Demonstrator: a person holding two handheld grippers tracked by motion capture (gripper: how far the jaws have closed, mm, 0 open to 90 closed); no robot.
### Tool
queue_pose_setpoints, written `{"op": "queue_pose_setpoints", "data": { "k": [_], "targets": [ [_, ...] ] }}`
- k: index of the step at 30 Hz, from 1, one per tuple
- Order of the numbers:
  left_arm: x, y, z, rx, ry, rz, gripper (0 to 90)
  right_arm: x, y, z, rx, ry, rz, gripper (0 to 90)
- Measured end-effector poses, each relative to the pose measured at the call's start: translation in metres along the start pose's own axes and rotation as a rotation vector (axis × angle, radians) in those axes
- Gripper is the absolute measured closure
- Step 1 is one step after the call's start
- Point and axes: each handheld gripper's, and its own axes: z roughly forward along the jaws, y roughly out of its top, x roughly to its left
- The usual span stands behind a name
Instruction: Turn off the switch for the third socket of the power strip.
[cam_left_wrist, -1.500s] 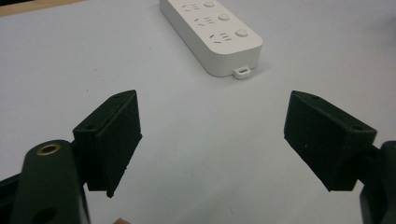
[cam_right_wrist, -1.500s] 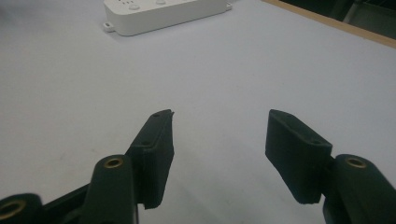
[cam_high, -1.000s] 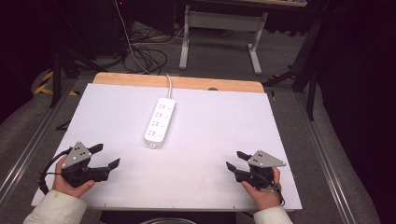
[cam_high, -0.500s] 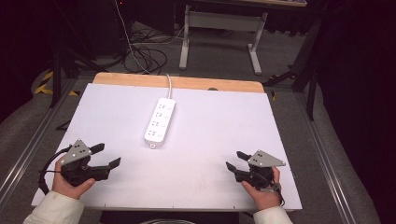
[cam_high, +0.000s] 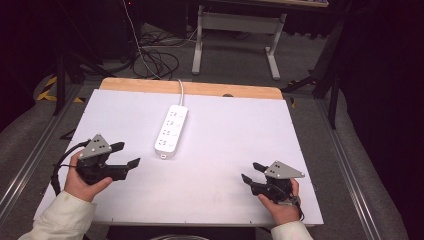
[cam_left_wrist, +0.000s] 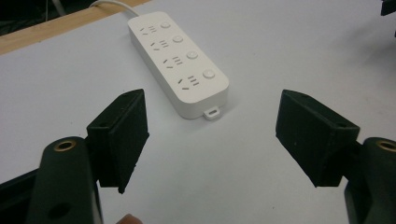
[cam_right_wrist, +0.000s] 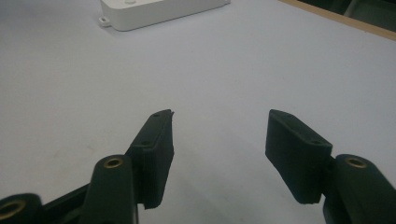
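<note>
A white power strip (cam_high: 171, 130) with several sockets and round buttons lies flat near the middle back of the white table (cam_high: 225, 125); its white cable runs off the far edge. My left gripper (cam_high: 126, 155) is at the front left, jaws open and empty, pointing toward the strip's near end. In the left gripper view the power strip (cam_left_wrist: 177, 60) lies just beyond the open jaws. At the front right my right gripper (cam_high: 252, 172) is open with nothing in it, well apart from the strip. Its own view shows the strip's near end (cam_right_wrist: 159, 11) at the top edge.
A bare wooden strip (cam_high: 190, 88) edges the table's far side. Behind it on the floor are loose black cables (cam_high: 155, 57) and the white legs of another stand (cam_high: 235, 37). Metal rails (cam_high: 30, 155) run along both sides of the table.
My left gripper has shifted slightly forward and right toward the power strip. The right gripper has stayed put.
</note>
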Motion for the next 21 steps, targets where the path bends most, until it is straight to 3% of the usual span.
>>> {"op": "queue_pose_setpoints", "data": {
  "k": [5, 8, 11, 21],
  "targets": [
    [0.000, 0.011, 0.007, 0.025, 0.009, 0.007, 26.0, 0.000, 0.000, 0.000, 0.000, 0.002, 0.000, 42.4],
    [0.001, 0.019, 0.012, 0.028, -0.017, 0.003, 26.2, 0.000, 0.000, 0.000, 0.000, 0.003, 0.000, 42.4],
    [0.004, 0.028, 0.017, 0.022, -0.040, -0.025, 26.8, 0.000, -0.001, 0.000, 0.001, 0.005, 0.001, 42.4],
    [0.002, 0.057, 0.037, 0.043, -0.037, 0.021, 27.0, -0.001, -0.001, 0.001, 0.006, 0.010, 0.003, 42.2]
  ]
}}
